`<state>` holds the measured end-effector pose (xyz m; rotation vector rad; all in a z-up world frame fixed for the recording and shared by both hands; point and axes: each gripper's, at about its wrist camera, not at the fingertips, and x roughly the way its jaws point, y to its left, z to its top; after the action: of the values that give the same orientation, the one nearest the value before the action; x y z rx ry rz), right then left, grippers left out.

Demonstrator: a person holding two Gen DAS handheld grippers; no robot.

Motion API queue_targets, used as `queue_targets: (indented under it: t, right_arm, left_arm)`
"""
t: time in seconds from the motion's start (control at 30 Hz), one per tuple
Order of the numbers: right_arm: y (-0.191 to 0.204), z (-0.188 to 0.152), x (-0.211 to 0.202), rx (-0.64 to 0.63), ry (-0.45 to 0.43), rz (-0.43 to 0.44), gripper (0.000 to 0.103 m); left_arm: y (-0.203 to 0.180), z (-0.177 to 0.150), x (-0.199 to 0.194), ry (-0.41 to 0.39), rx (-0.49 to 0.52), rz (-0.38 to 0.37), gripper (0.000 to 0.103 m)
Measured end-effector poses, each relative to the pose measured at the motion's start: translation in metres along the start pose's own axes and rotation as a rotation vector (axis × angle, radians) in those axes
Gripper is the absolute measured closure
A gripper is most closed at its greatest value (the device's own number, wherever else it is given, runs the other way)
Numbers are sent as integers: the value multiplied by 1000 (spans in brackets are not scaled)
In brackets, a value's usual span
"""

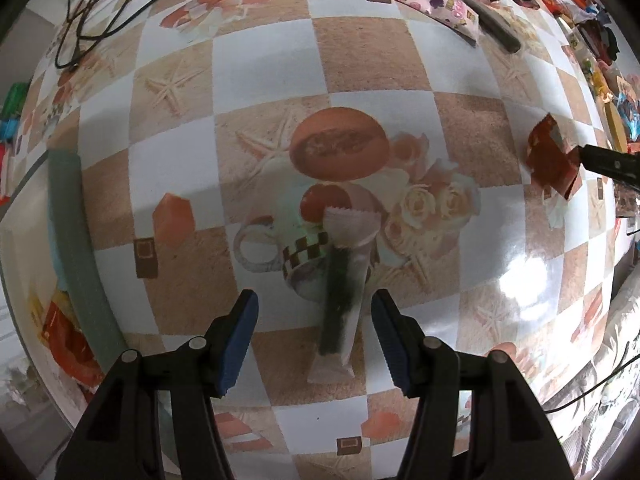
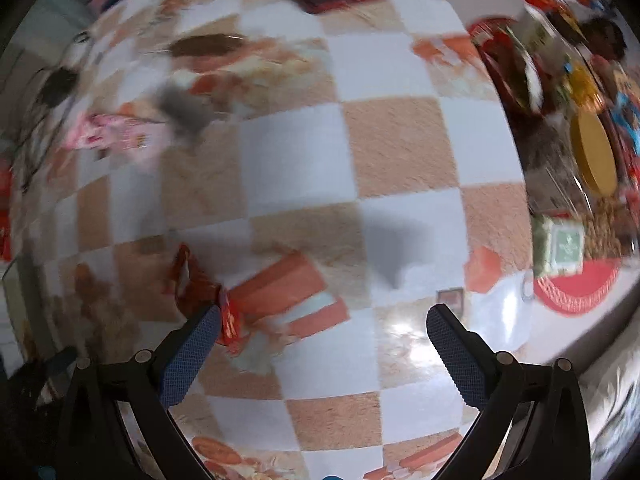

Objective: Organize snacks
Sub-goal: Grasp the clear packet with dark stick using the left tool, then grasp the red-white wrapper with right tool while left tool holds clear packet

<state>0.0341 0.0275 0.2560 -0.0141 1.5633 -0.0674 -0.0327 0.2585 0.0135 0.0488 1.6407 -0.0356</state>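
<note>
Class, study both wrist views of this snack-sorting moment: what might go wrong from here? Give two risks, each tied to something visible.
1. The left claw is open, and the clear stick packet lies off-centre beside its right pad; closing now may nudge or pinch only the edge.
2. The red snack packet hangs at the outer side of the right claw's left pad, not between the pads, so it may slip off.

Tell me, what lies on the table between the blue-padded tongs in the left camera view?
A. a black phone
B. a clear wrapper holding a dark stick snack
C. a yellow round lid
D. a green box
B: the clear wrapper with a dark stick snack lies flat between the left tongs, whose pads stand clear of it.
</note>
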Motion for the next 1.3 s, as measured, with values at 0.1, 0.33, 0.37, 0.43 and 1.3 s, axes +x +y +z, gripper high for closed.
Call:
queue_targets:
  t: [0.1,0.33,0.37,0.43,1.3]
  right_arm:
    - [20,2,0,-105,-5,6,0]
    - [66,0,13,-250,26,6,3]
    - [69,-1,16,-262,33,9,9]
    - [73,-1,22,-278,55,0,39]
    - [91,-103,7,-178,97,122,72]
  left_arm:
    - [-9,10,2,7,12,10,40]
    - [-12,20,3,15,-5,7,39]
    - [-14,22,3,12,-3,7,37]
    - [-11,21,4,8,4,11,35]
    - [-11,-14,-21,-69,4,-69,84]
